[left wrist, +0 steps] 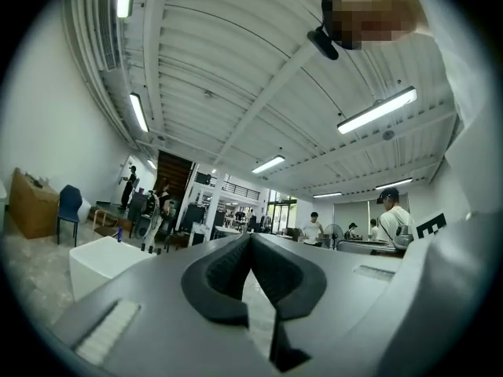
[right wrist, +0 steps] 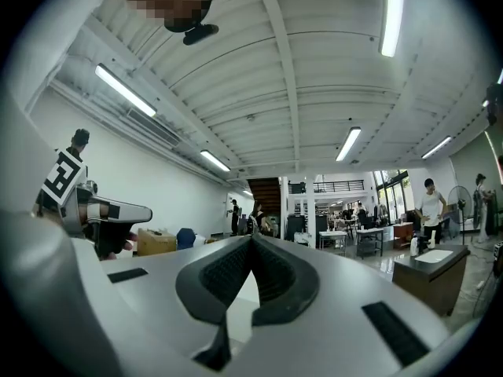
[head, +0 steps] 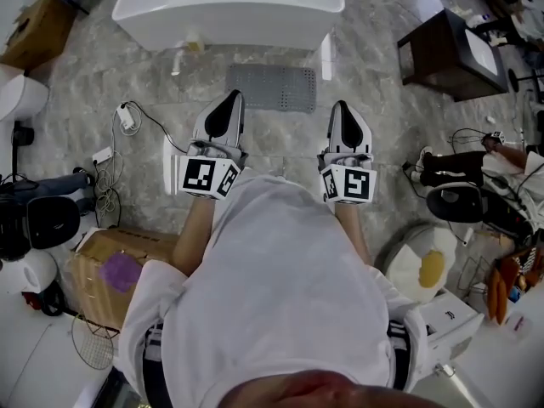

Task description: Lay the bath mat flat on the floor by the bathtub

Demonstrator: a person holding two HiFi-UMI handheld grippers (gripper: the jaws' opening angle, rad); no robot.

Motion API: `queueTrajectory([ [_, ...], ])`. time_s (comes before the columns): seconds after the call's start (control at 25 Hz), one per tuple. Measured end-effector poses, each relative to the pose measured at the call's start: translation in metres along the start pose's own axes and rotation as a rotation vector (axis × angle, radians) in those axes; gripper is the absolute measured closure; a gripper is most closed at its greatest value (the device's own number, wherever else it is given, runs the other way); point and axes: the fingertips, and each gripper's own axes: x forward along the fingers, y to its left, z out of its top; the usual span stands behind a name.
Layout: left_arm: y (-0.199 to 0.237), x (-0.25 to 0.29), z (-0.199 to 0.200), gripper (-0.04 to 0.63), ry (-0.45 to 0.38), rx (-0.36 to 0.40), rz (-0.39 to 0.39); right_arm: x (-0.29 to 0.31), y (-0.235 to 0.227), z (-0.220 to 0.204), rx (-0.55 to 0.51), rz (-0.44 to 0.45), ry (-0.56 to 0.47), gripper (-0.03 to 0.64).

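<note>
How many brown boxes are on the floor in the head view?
2: one brown box at the top left, another at the lower left beside the person, whose body may hide more.

Grey marble floor (head: 76,92), ribbed white ceiling (right wrist: 236,77), strip lights (left wrist: 376,110), dark side table (head: 438,53)

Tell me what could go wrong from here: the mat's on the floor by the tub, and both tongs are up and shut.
1. Flatness unchecked: the left gripper and right gripper both look out across the room. Only the head view shows the bath mat, too small to rule out a curled edge.
2. Trip hazard: loose cables and a power strip lie on the floor left of the mat, near where the person stands.
</note>
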Motion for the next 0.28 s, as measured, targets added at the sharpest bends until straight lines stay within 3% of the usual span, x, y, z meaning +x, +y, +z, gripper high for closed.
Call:
queueTrajectory([
  [0.28, 0.021, -0.01, 0.001, 0.597, -0.018, 0.092, 0.063, 0.008, 0.02, 0.001, -0.043, 0.002, -0.007, 0.617],
])
